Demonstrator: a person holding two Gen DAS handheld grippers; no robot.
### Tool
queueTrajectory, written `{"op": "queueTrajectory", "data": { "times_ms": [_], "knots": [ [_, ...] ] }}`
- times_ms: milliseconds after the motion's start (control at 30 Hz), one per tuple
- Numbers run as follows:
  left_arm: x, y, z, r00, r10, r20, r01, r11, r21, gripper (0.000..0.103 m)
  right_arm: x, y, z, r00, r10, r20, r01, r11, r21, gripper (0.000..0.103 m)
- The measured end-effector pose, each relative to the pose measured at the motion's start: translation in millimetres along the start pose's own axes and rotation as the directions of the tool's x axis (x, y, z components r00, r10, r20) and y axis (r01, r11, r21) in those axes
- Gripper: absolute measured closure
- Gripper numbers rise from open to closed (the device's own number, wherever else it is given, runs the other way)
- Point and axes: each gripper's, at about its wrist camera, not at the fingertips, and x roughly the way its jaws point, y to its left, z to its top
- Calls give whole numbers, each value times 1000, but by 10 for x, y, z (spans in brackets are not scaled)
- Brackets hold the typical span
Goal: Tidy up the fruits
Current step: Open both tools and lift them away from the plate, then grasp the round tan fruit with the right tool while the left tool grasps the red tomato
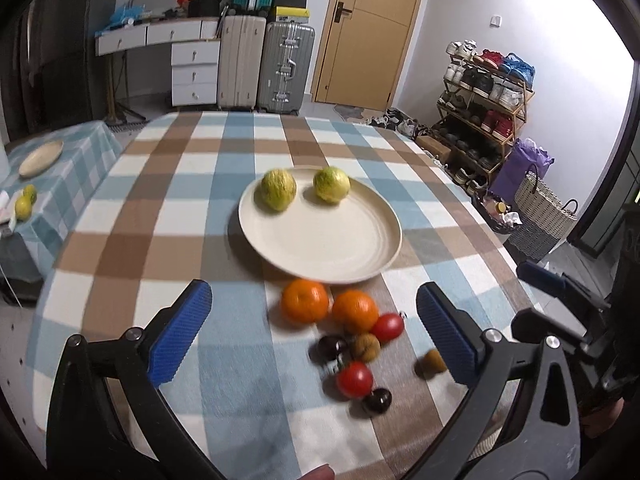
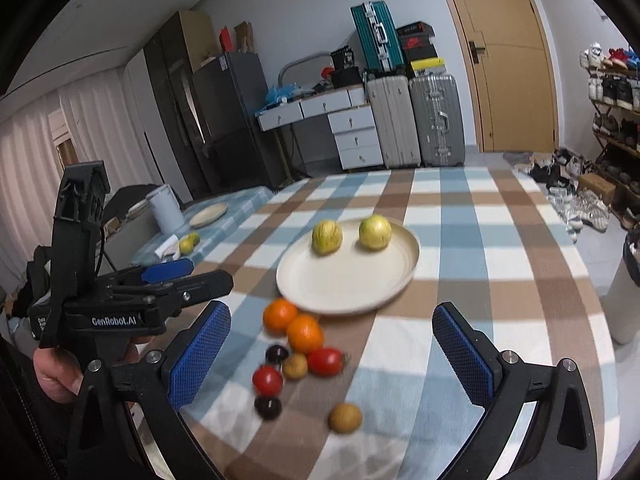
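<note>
A cream plate on the checked tablecloth holds two yellow-green fruits at its far side. In front of the plate lie two oranges, two red tomatoes, two dark plums and two brown fruits. My left gripper is open and empty above the loose fruit. My right gripper is open and empty, also above the loose fruit; the left gripper's body shows at its left.
A side table at the left carries a second plate and yellow-green fruits. A white bin stands by it. Suitcases, a desk, a door and a shoe rack lie beyond the table.
</note>
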Motion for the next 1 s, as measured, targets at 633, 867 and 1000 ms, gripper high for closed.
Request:
{"op": "queueTrajectory", "data": {
  "times_ms": [633, 867, 1000],
  "knots": [
    [373, 241, -472, 992, -20, -126, 11, 997, -72, 1, 245, -92, -656, 988, -3, -151, 10, 999, 49, 6],
    [480, 285, -512, 988, -30, -151, 18, 996, -82, 1, 403, -141, -748, 980, 13, -198, 0, 998, 64, 32],
    [529, 268, -525, 984, -51, -170, 37, 996, -87, 1, 432, -145, -772, 979, 17, -202, -5, 998, 59, 39]
  ]
}}
